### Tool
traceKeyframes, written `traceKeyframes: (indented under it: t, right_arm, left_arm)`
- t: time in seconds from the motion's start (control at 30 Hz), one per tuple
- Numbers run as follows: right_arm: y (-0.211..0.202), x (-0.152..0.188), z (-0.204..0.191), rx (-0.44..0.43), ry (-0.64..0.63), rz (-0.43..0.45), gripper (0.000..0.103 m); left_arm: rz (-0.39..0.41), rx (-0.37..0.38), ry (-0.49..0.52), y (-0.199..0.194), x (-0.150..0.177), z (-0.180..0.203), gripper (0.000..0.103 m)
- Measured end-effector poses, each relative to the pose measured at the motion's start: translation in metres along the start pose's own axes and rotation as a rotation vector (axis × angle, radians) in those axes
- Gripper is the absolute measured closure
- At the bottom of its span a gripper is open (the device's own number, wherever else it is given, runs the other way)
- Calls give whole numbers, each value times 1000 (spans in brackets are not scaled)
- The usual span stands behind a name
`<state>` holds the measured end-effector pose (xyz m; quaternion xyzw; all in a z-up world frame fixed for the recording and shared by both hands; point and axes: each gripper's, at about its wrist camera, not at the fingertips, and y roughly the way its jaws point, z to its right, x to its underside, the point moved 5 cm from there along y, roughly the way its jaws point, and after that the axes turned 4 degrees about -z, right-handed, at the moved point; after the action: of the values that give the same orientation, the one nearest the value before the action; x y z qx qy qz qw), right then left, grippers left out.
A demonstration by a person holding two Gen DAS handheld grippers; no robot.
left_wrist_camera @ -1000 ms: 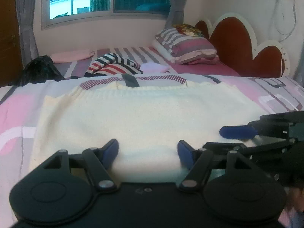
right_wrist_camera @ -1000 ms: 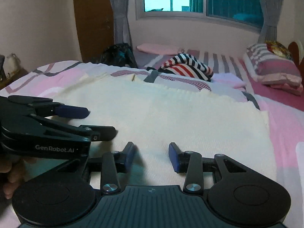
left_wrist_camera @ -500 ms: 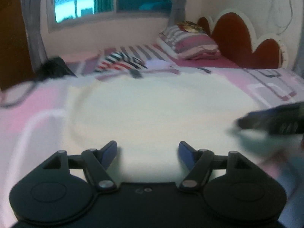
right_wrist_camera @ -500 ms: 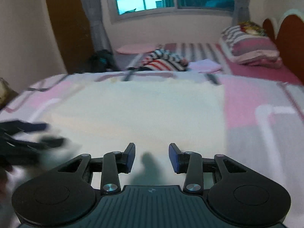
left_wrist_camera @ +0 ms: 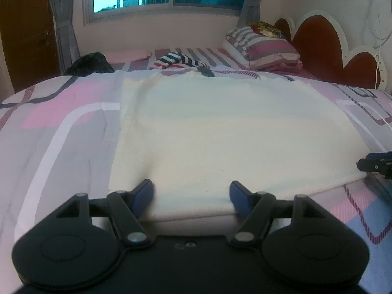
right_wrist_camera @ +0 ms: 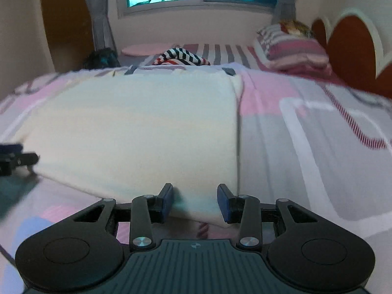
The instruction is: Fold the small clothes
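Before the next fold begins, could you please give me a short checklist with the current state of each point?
1. Cream garment lying flat on the bedspread: ok.
2. Left tool open over the near hem: ok.
3. Right tool open at the garment's near right corner: ok.
4. Either tool already gripping cloth: not ok, neither's pads press on it.
5. Garment's far edge clear of the striped clothes: cannot tell.

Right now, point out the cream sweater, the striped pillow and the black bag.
cream sweater (left_wrist_camera: 232, 132), left wrist view, middle of its knit.
striped pillow (left_wrist_camera: 267, 46), left wrist view, its top.
black bag (left_wrist_camera: 89, 63), left wrist view, its middle.
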<state>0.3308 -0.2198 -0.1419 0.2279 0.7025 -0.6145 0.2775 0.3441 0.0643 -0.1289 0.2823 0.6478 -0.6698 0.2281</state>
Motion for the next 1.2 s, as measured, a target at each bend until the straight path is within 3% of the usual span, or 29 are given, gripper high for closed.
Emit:
traceKeyframes:
  t: [0.2,0.27,0.37,0.5,0.6,1.2]
  right_arm:
    - [-15,-5,-8,-5,40,27,64]
    - [-8,-1,-8,-1,42,-6,64]
    - [-5,3,-5,6,5,13,64]
    - [-17,-3,1,-27,64,46,64]
    - [-6,3,0,2,36,-8,64]
    - [-3,7,-2,34,-5,25,64]
  left_arm:
    - [-21,-38,2,2,-7,9,35]
    - [-26,-46,16,3,-6,10,35]
    - [-28,-43,14,3,-6,9,35]
    - [-29,-55,19,-1,-6,9,36]
    - [-22,-43,19,3,-1,7,34]
    - [-14,-8,45,2,1,1,32]
